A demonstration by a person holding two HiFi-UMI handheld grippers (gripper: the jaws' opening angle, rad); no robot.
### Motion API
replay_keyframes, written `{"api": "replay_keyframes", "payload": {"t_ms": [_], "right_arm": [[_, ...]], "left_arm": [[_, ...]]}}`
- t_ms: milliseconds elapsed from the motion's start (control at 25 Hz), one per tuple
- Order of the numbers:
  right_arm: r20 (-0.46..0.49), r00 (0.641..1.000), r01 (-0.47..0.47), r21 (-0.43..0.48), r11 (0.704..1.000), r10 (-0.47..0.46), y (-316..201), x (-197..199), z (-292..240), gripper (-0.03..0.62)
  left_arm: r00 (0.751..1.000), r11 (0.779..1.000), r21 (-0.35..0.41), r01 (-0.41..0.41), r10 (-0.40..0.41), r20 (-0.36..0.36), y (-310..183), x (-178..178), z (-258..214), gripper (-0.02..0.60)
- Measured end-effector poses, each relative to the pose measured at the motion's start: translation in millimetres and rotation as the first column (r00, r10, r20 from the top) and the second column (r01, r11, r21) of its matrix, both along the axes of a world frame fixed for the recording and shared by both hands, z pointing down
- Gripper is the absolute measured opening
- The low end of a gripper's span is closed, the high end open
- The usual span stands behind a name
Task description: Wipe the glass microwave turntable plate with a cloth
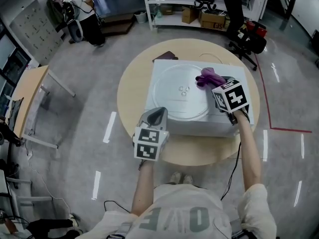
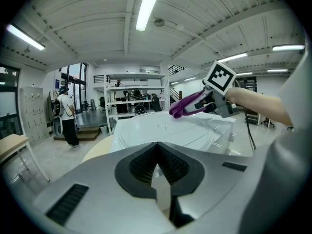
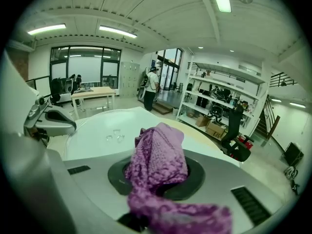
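The clear glass turntable plate (image 1: 182, 91) lies flat on top of a white microwave (image 1: 199, 126) on a round table. My right gripper (image 1: 212, 83) is shut on a purple cloth (image 1: 209, 76) and holds it over the plate's right rim. In the right gripper view the cloth (image 3: 158, 160) bulges out of the jaws, with the plate (image 3: 102, 135) just beyond. My left gripper (image 1: 158, 114) is at the microwave's front left edge, shut and empty. The left gripper view shows the plate (image 2: 165, 133) ahead and the cloth (image 2: 185, 105) above its far side.
The round wooden table (image 1: 132, 83) also carries a small dark object (image 1: 165, 56) behind the microwave. A person (image 1: 84, 9) stands far back left. Shelves (image 1: 199, 4) and an office chair (image 1: 244, 29) are at the back, and a desk (image 1: 27, 98) stands at left.
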State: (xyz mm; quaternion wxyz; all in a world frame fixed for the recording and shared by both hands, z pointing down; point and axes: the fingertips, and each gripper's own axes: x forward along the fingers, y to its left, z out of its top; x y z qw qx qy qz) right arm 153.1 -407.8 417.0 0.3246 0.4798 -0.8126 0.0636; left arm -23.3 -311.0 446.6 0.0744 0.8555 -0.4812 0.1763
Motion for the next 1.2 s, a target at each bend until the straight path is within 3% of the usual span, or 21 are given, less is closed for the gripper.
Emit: {"api": "replay_keyframes", "payload": {"t_ms": [200,480,840,1200], "right_arm": [[-0.016,1.0,-0.005,0.015,1.0,0.005,34.0,13.1,-0.2,0.048],[-0.02,0.999,0.044,0.015,0.999,-0.044,92.1,-4.1,8.8,0.048],[-0.029,0.981,0.191,-0.012,0.981,-0.191,137.3,-54.4,9.9,0.048],[-0.067,0.94,0.333,-0.014,0.943,-0.333,139.1,-116.3,9.9,0.048]], "left_arm": [[1.0,1.0,0.007,0.004,-0.004,-0.001,-2.6,3.3,-2.2,0.003],[1.0,1.0,0.024,0.008,-0.008,-0.009,-3.0,-0.8,-7.3,0.003],[1.0,1.0,0.025,0.007,-0.007,-0.018,-1.0,0.3,-8.2,0.003],[1.0,1.0,0.011,0.003,-0.003,-0.029,1.4,-1.7,-5.3,0.003]]}}
